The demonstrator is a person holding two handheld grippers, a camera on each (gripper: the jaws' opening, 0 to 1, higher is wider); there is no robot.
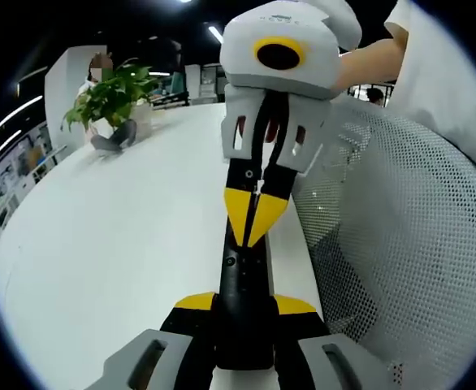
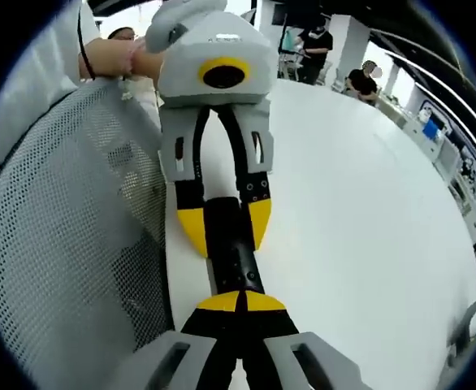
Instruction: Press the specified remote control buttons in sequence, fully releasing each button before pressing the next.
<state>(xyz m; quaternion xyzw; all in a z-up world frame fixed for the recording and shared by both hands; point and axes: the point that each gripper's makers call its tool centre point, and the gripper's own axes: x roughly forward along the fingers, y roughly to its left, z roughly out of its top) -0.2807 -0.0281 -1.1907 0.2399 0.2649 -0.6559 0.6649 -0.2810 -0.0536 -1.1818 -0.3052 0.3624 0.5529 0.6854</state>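
The white bench (image 1: 108, 244) carries the work, with a grey mesh chair back (image 1: 400, 244) standing just beside its edge. A potted plant (image 1: 112, 97) sits well away at the far side, and people stand in the background of the right gripper view.

The black remote control (image 1: 246, 284) is held off the bench between the two tools, which face each other along its length. The left claw (image 1: 246, 313) is clenched on one end of the remote, its yellow tips on either side of the body; that hold seems meant to keep the remote steady and face-up so a button can be pushed without it sliding.

The right claw (image 2: 240, 302) has its yellow tips pinched together with nothing between them, resting on the remote's face (a closed pair makes one blunt point, better suited to a single button than spread tips). Which button lies under it I cannot tell; the keys are too dark to read. This looks like a press in hand, with the release yet to come.
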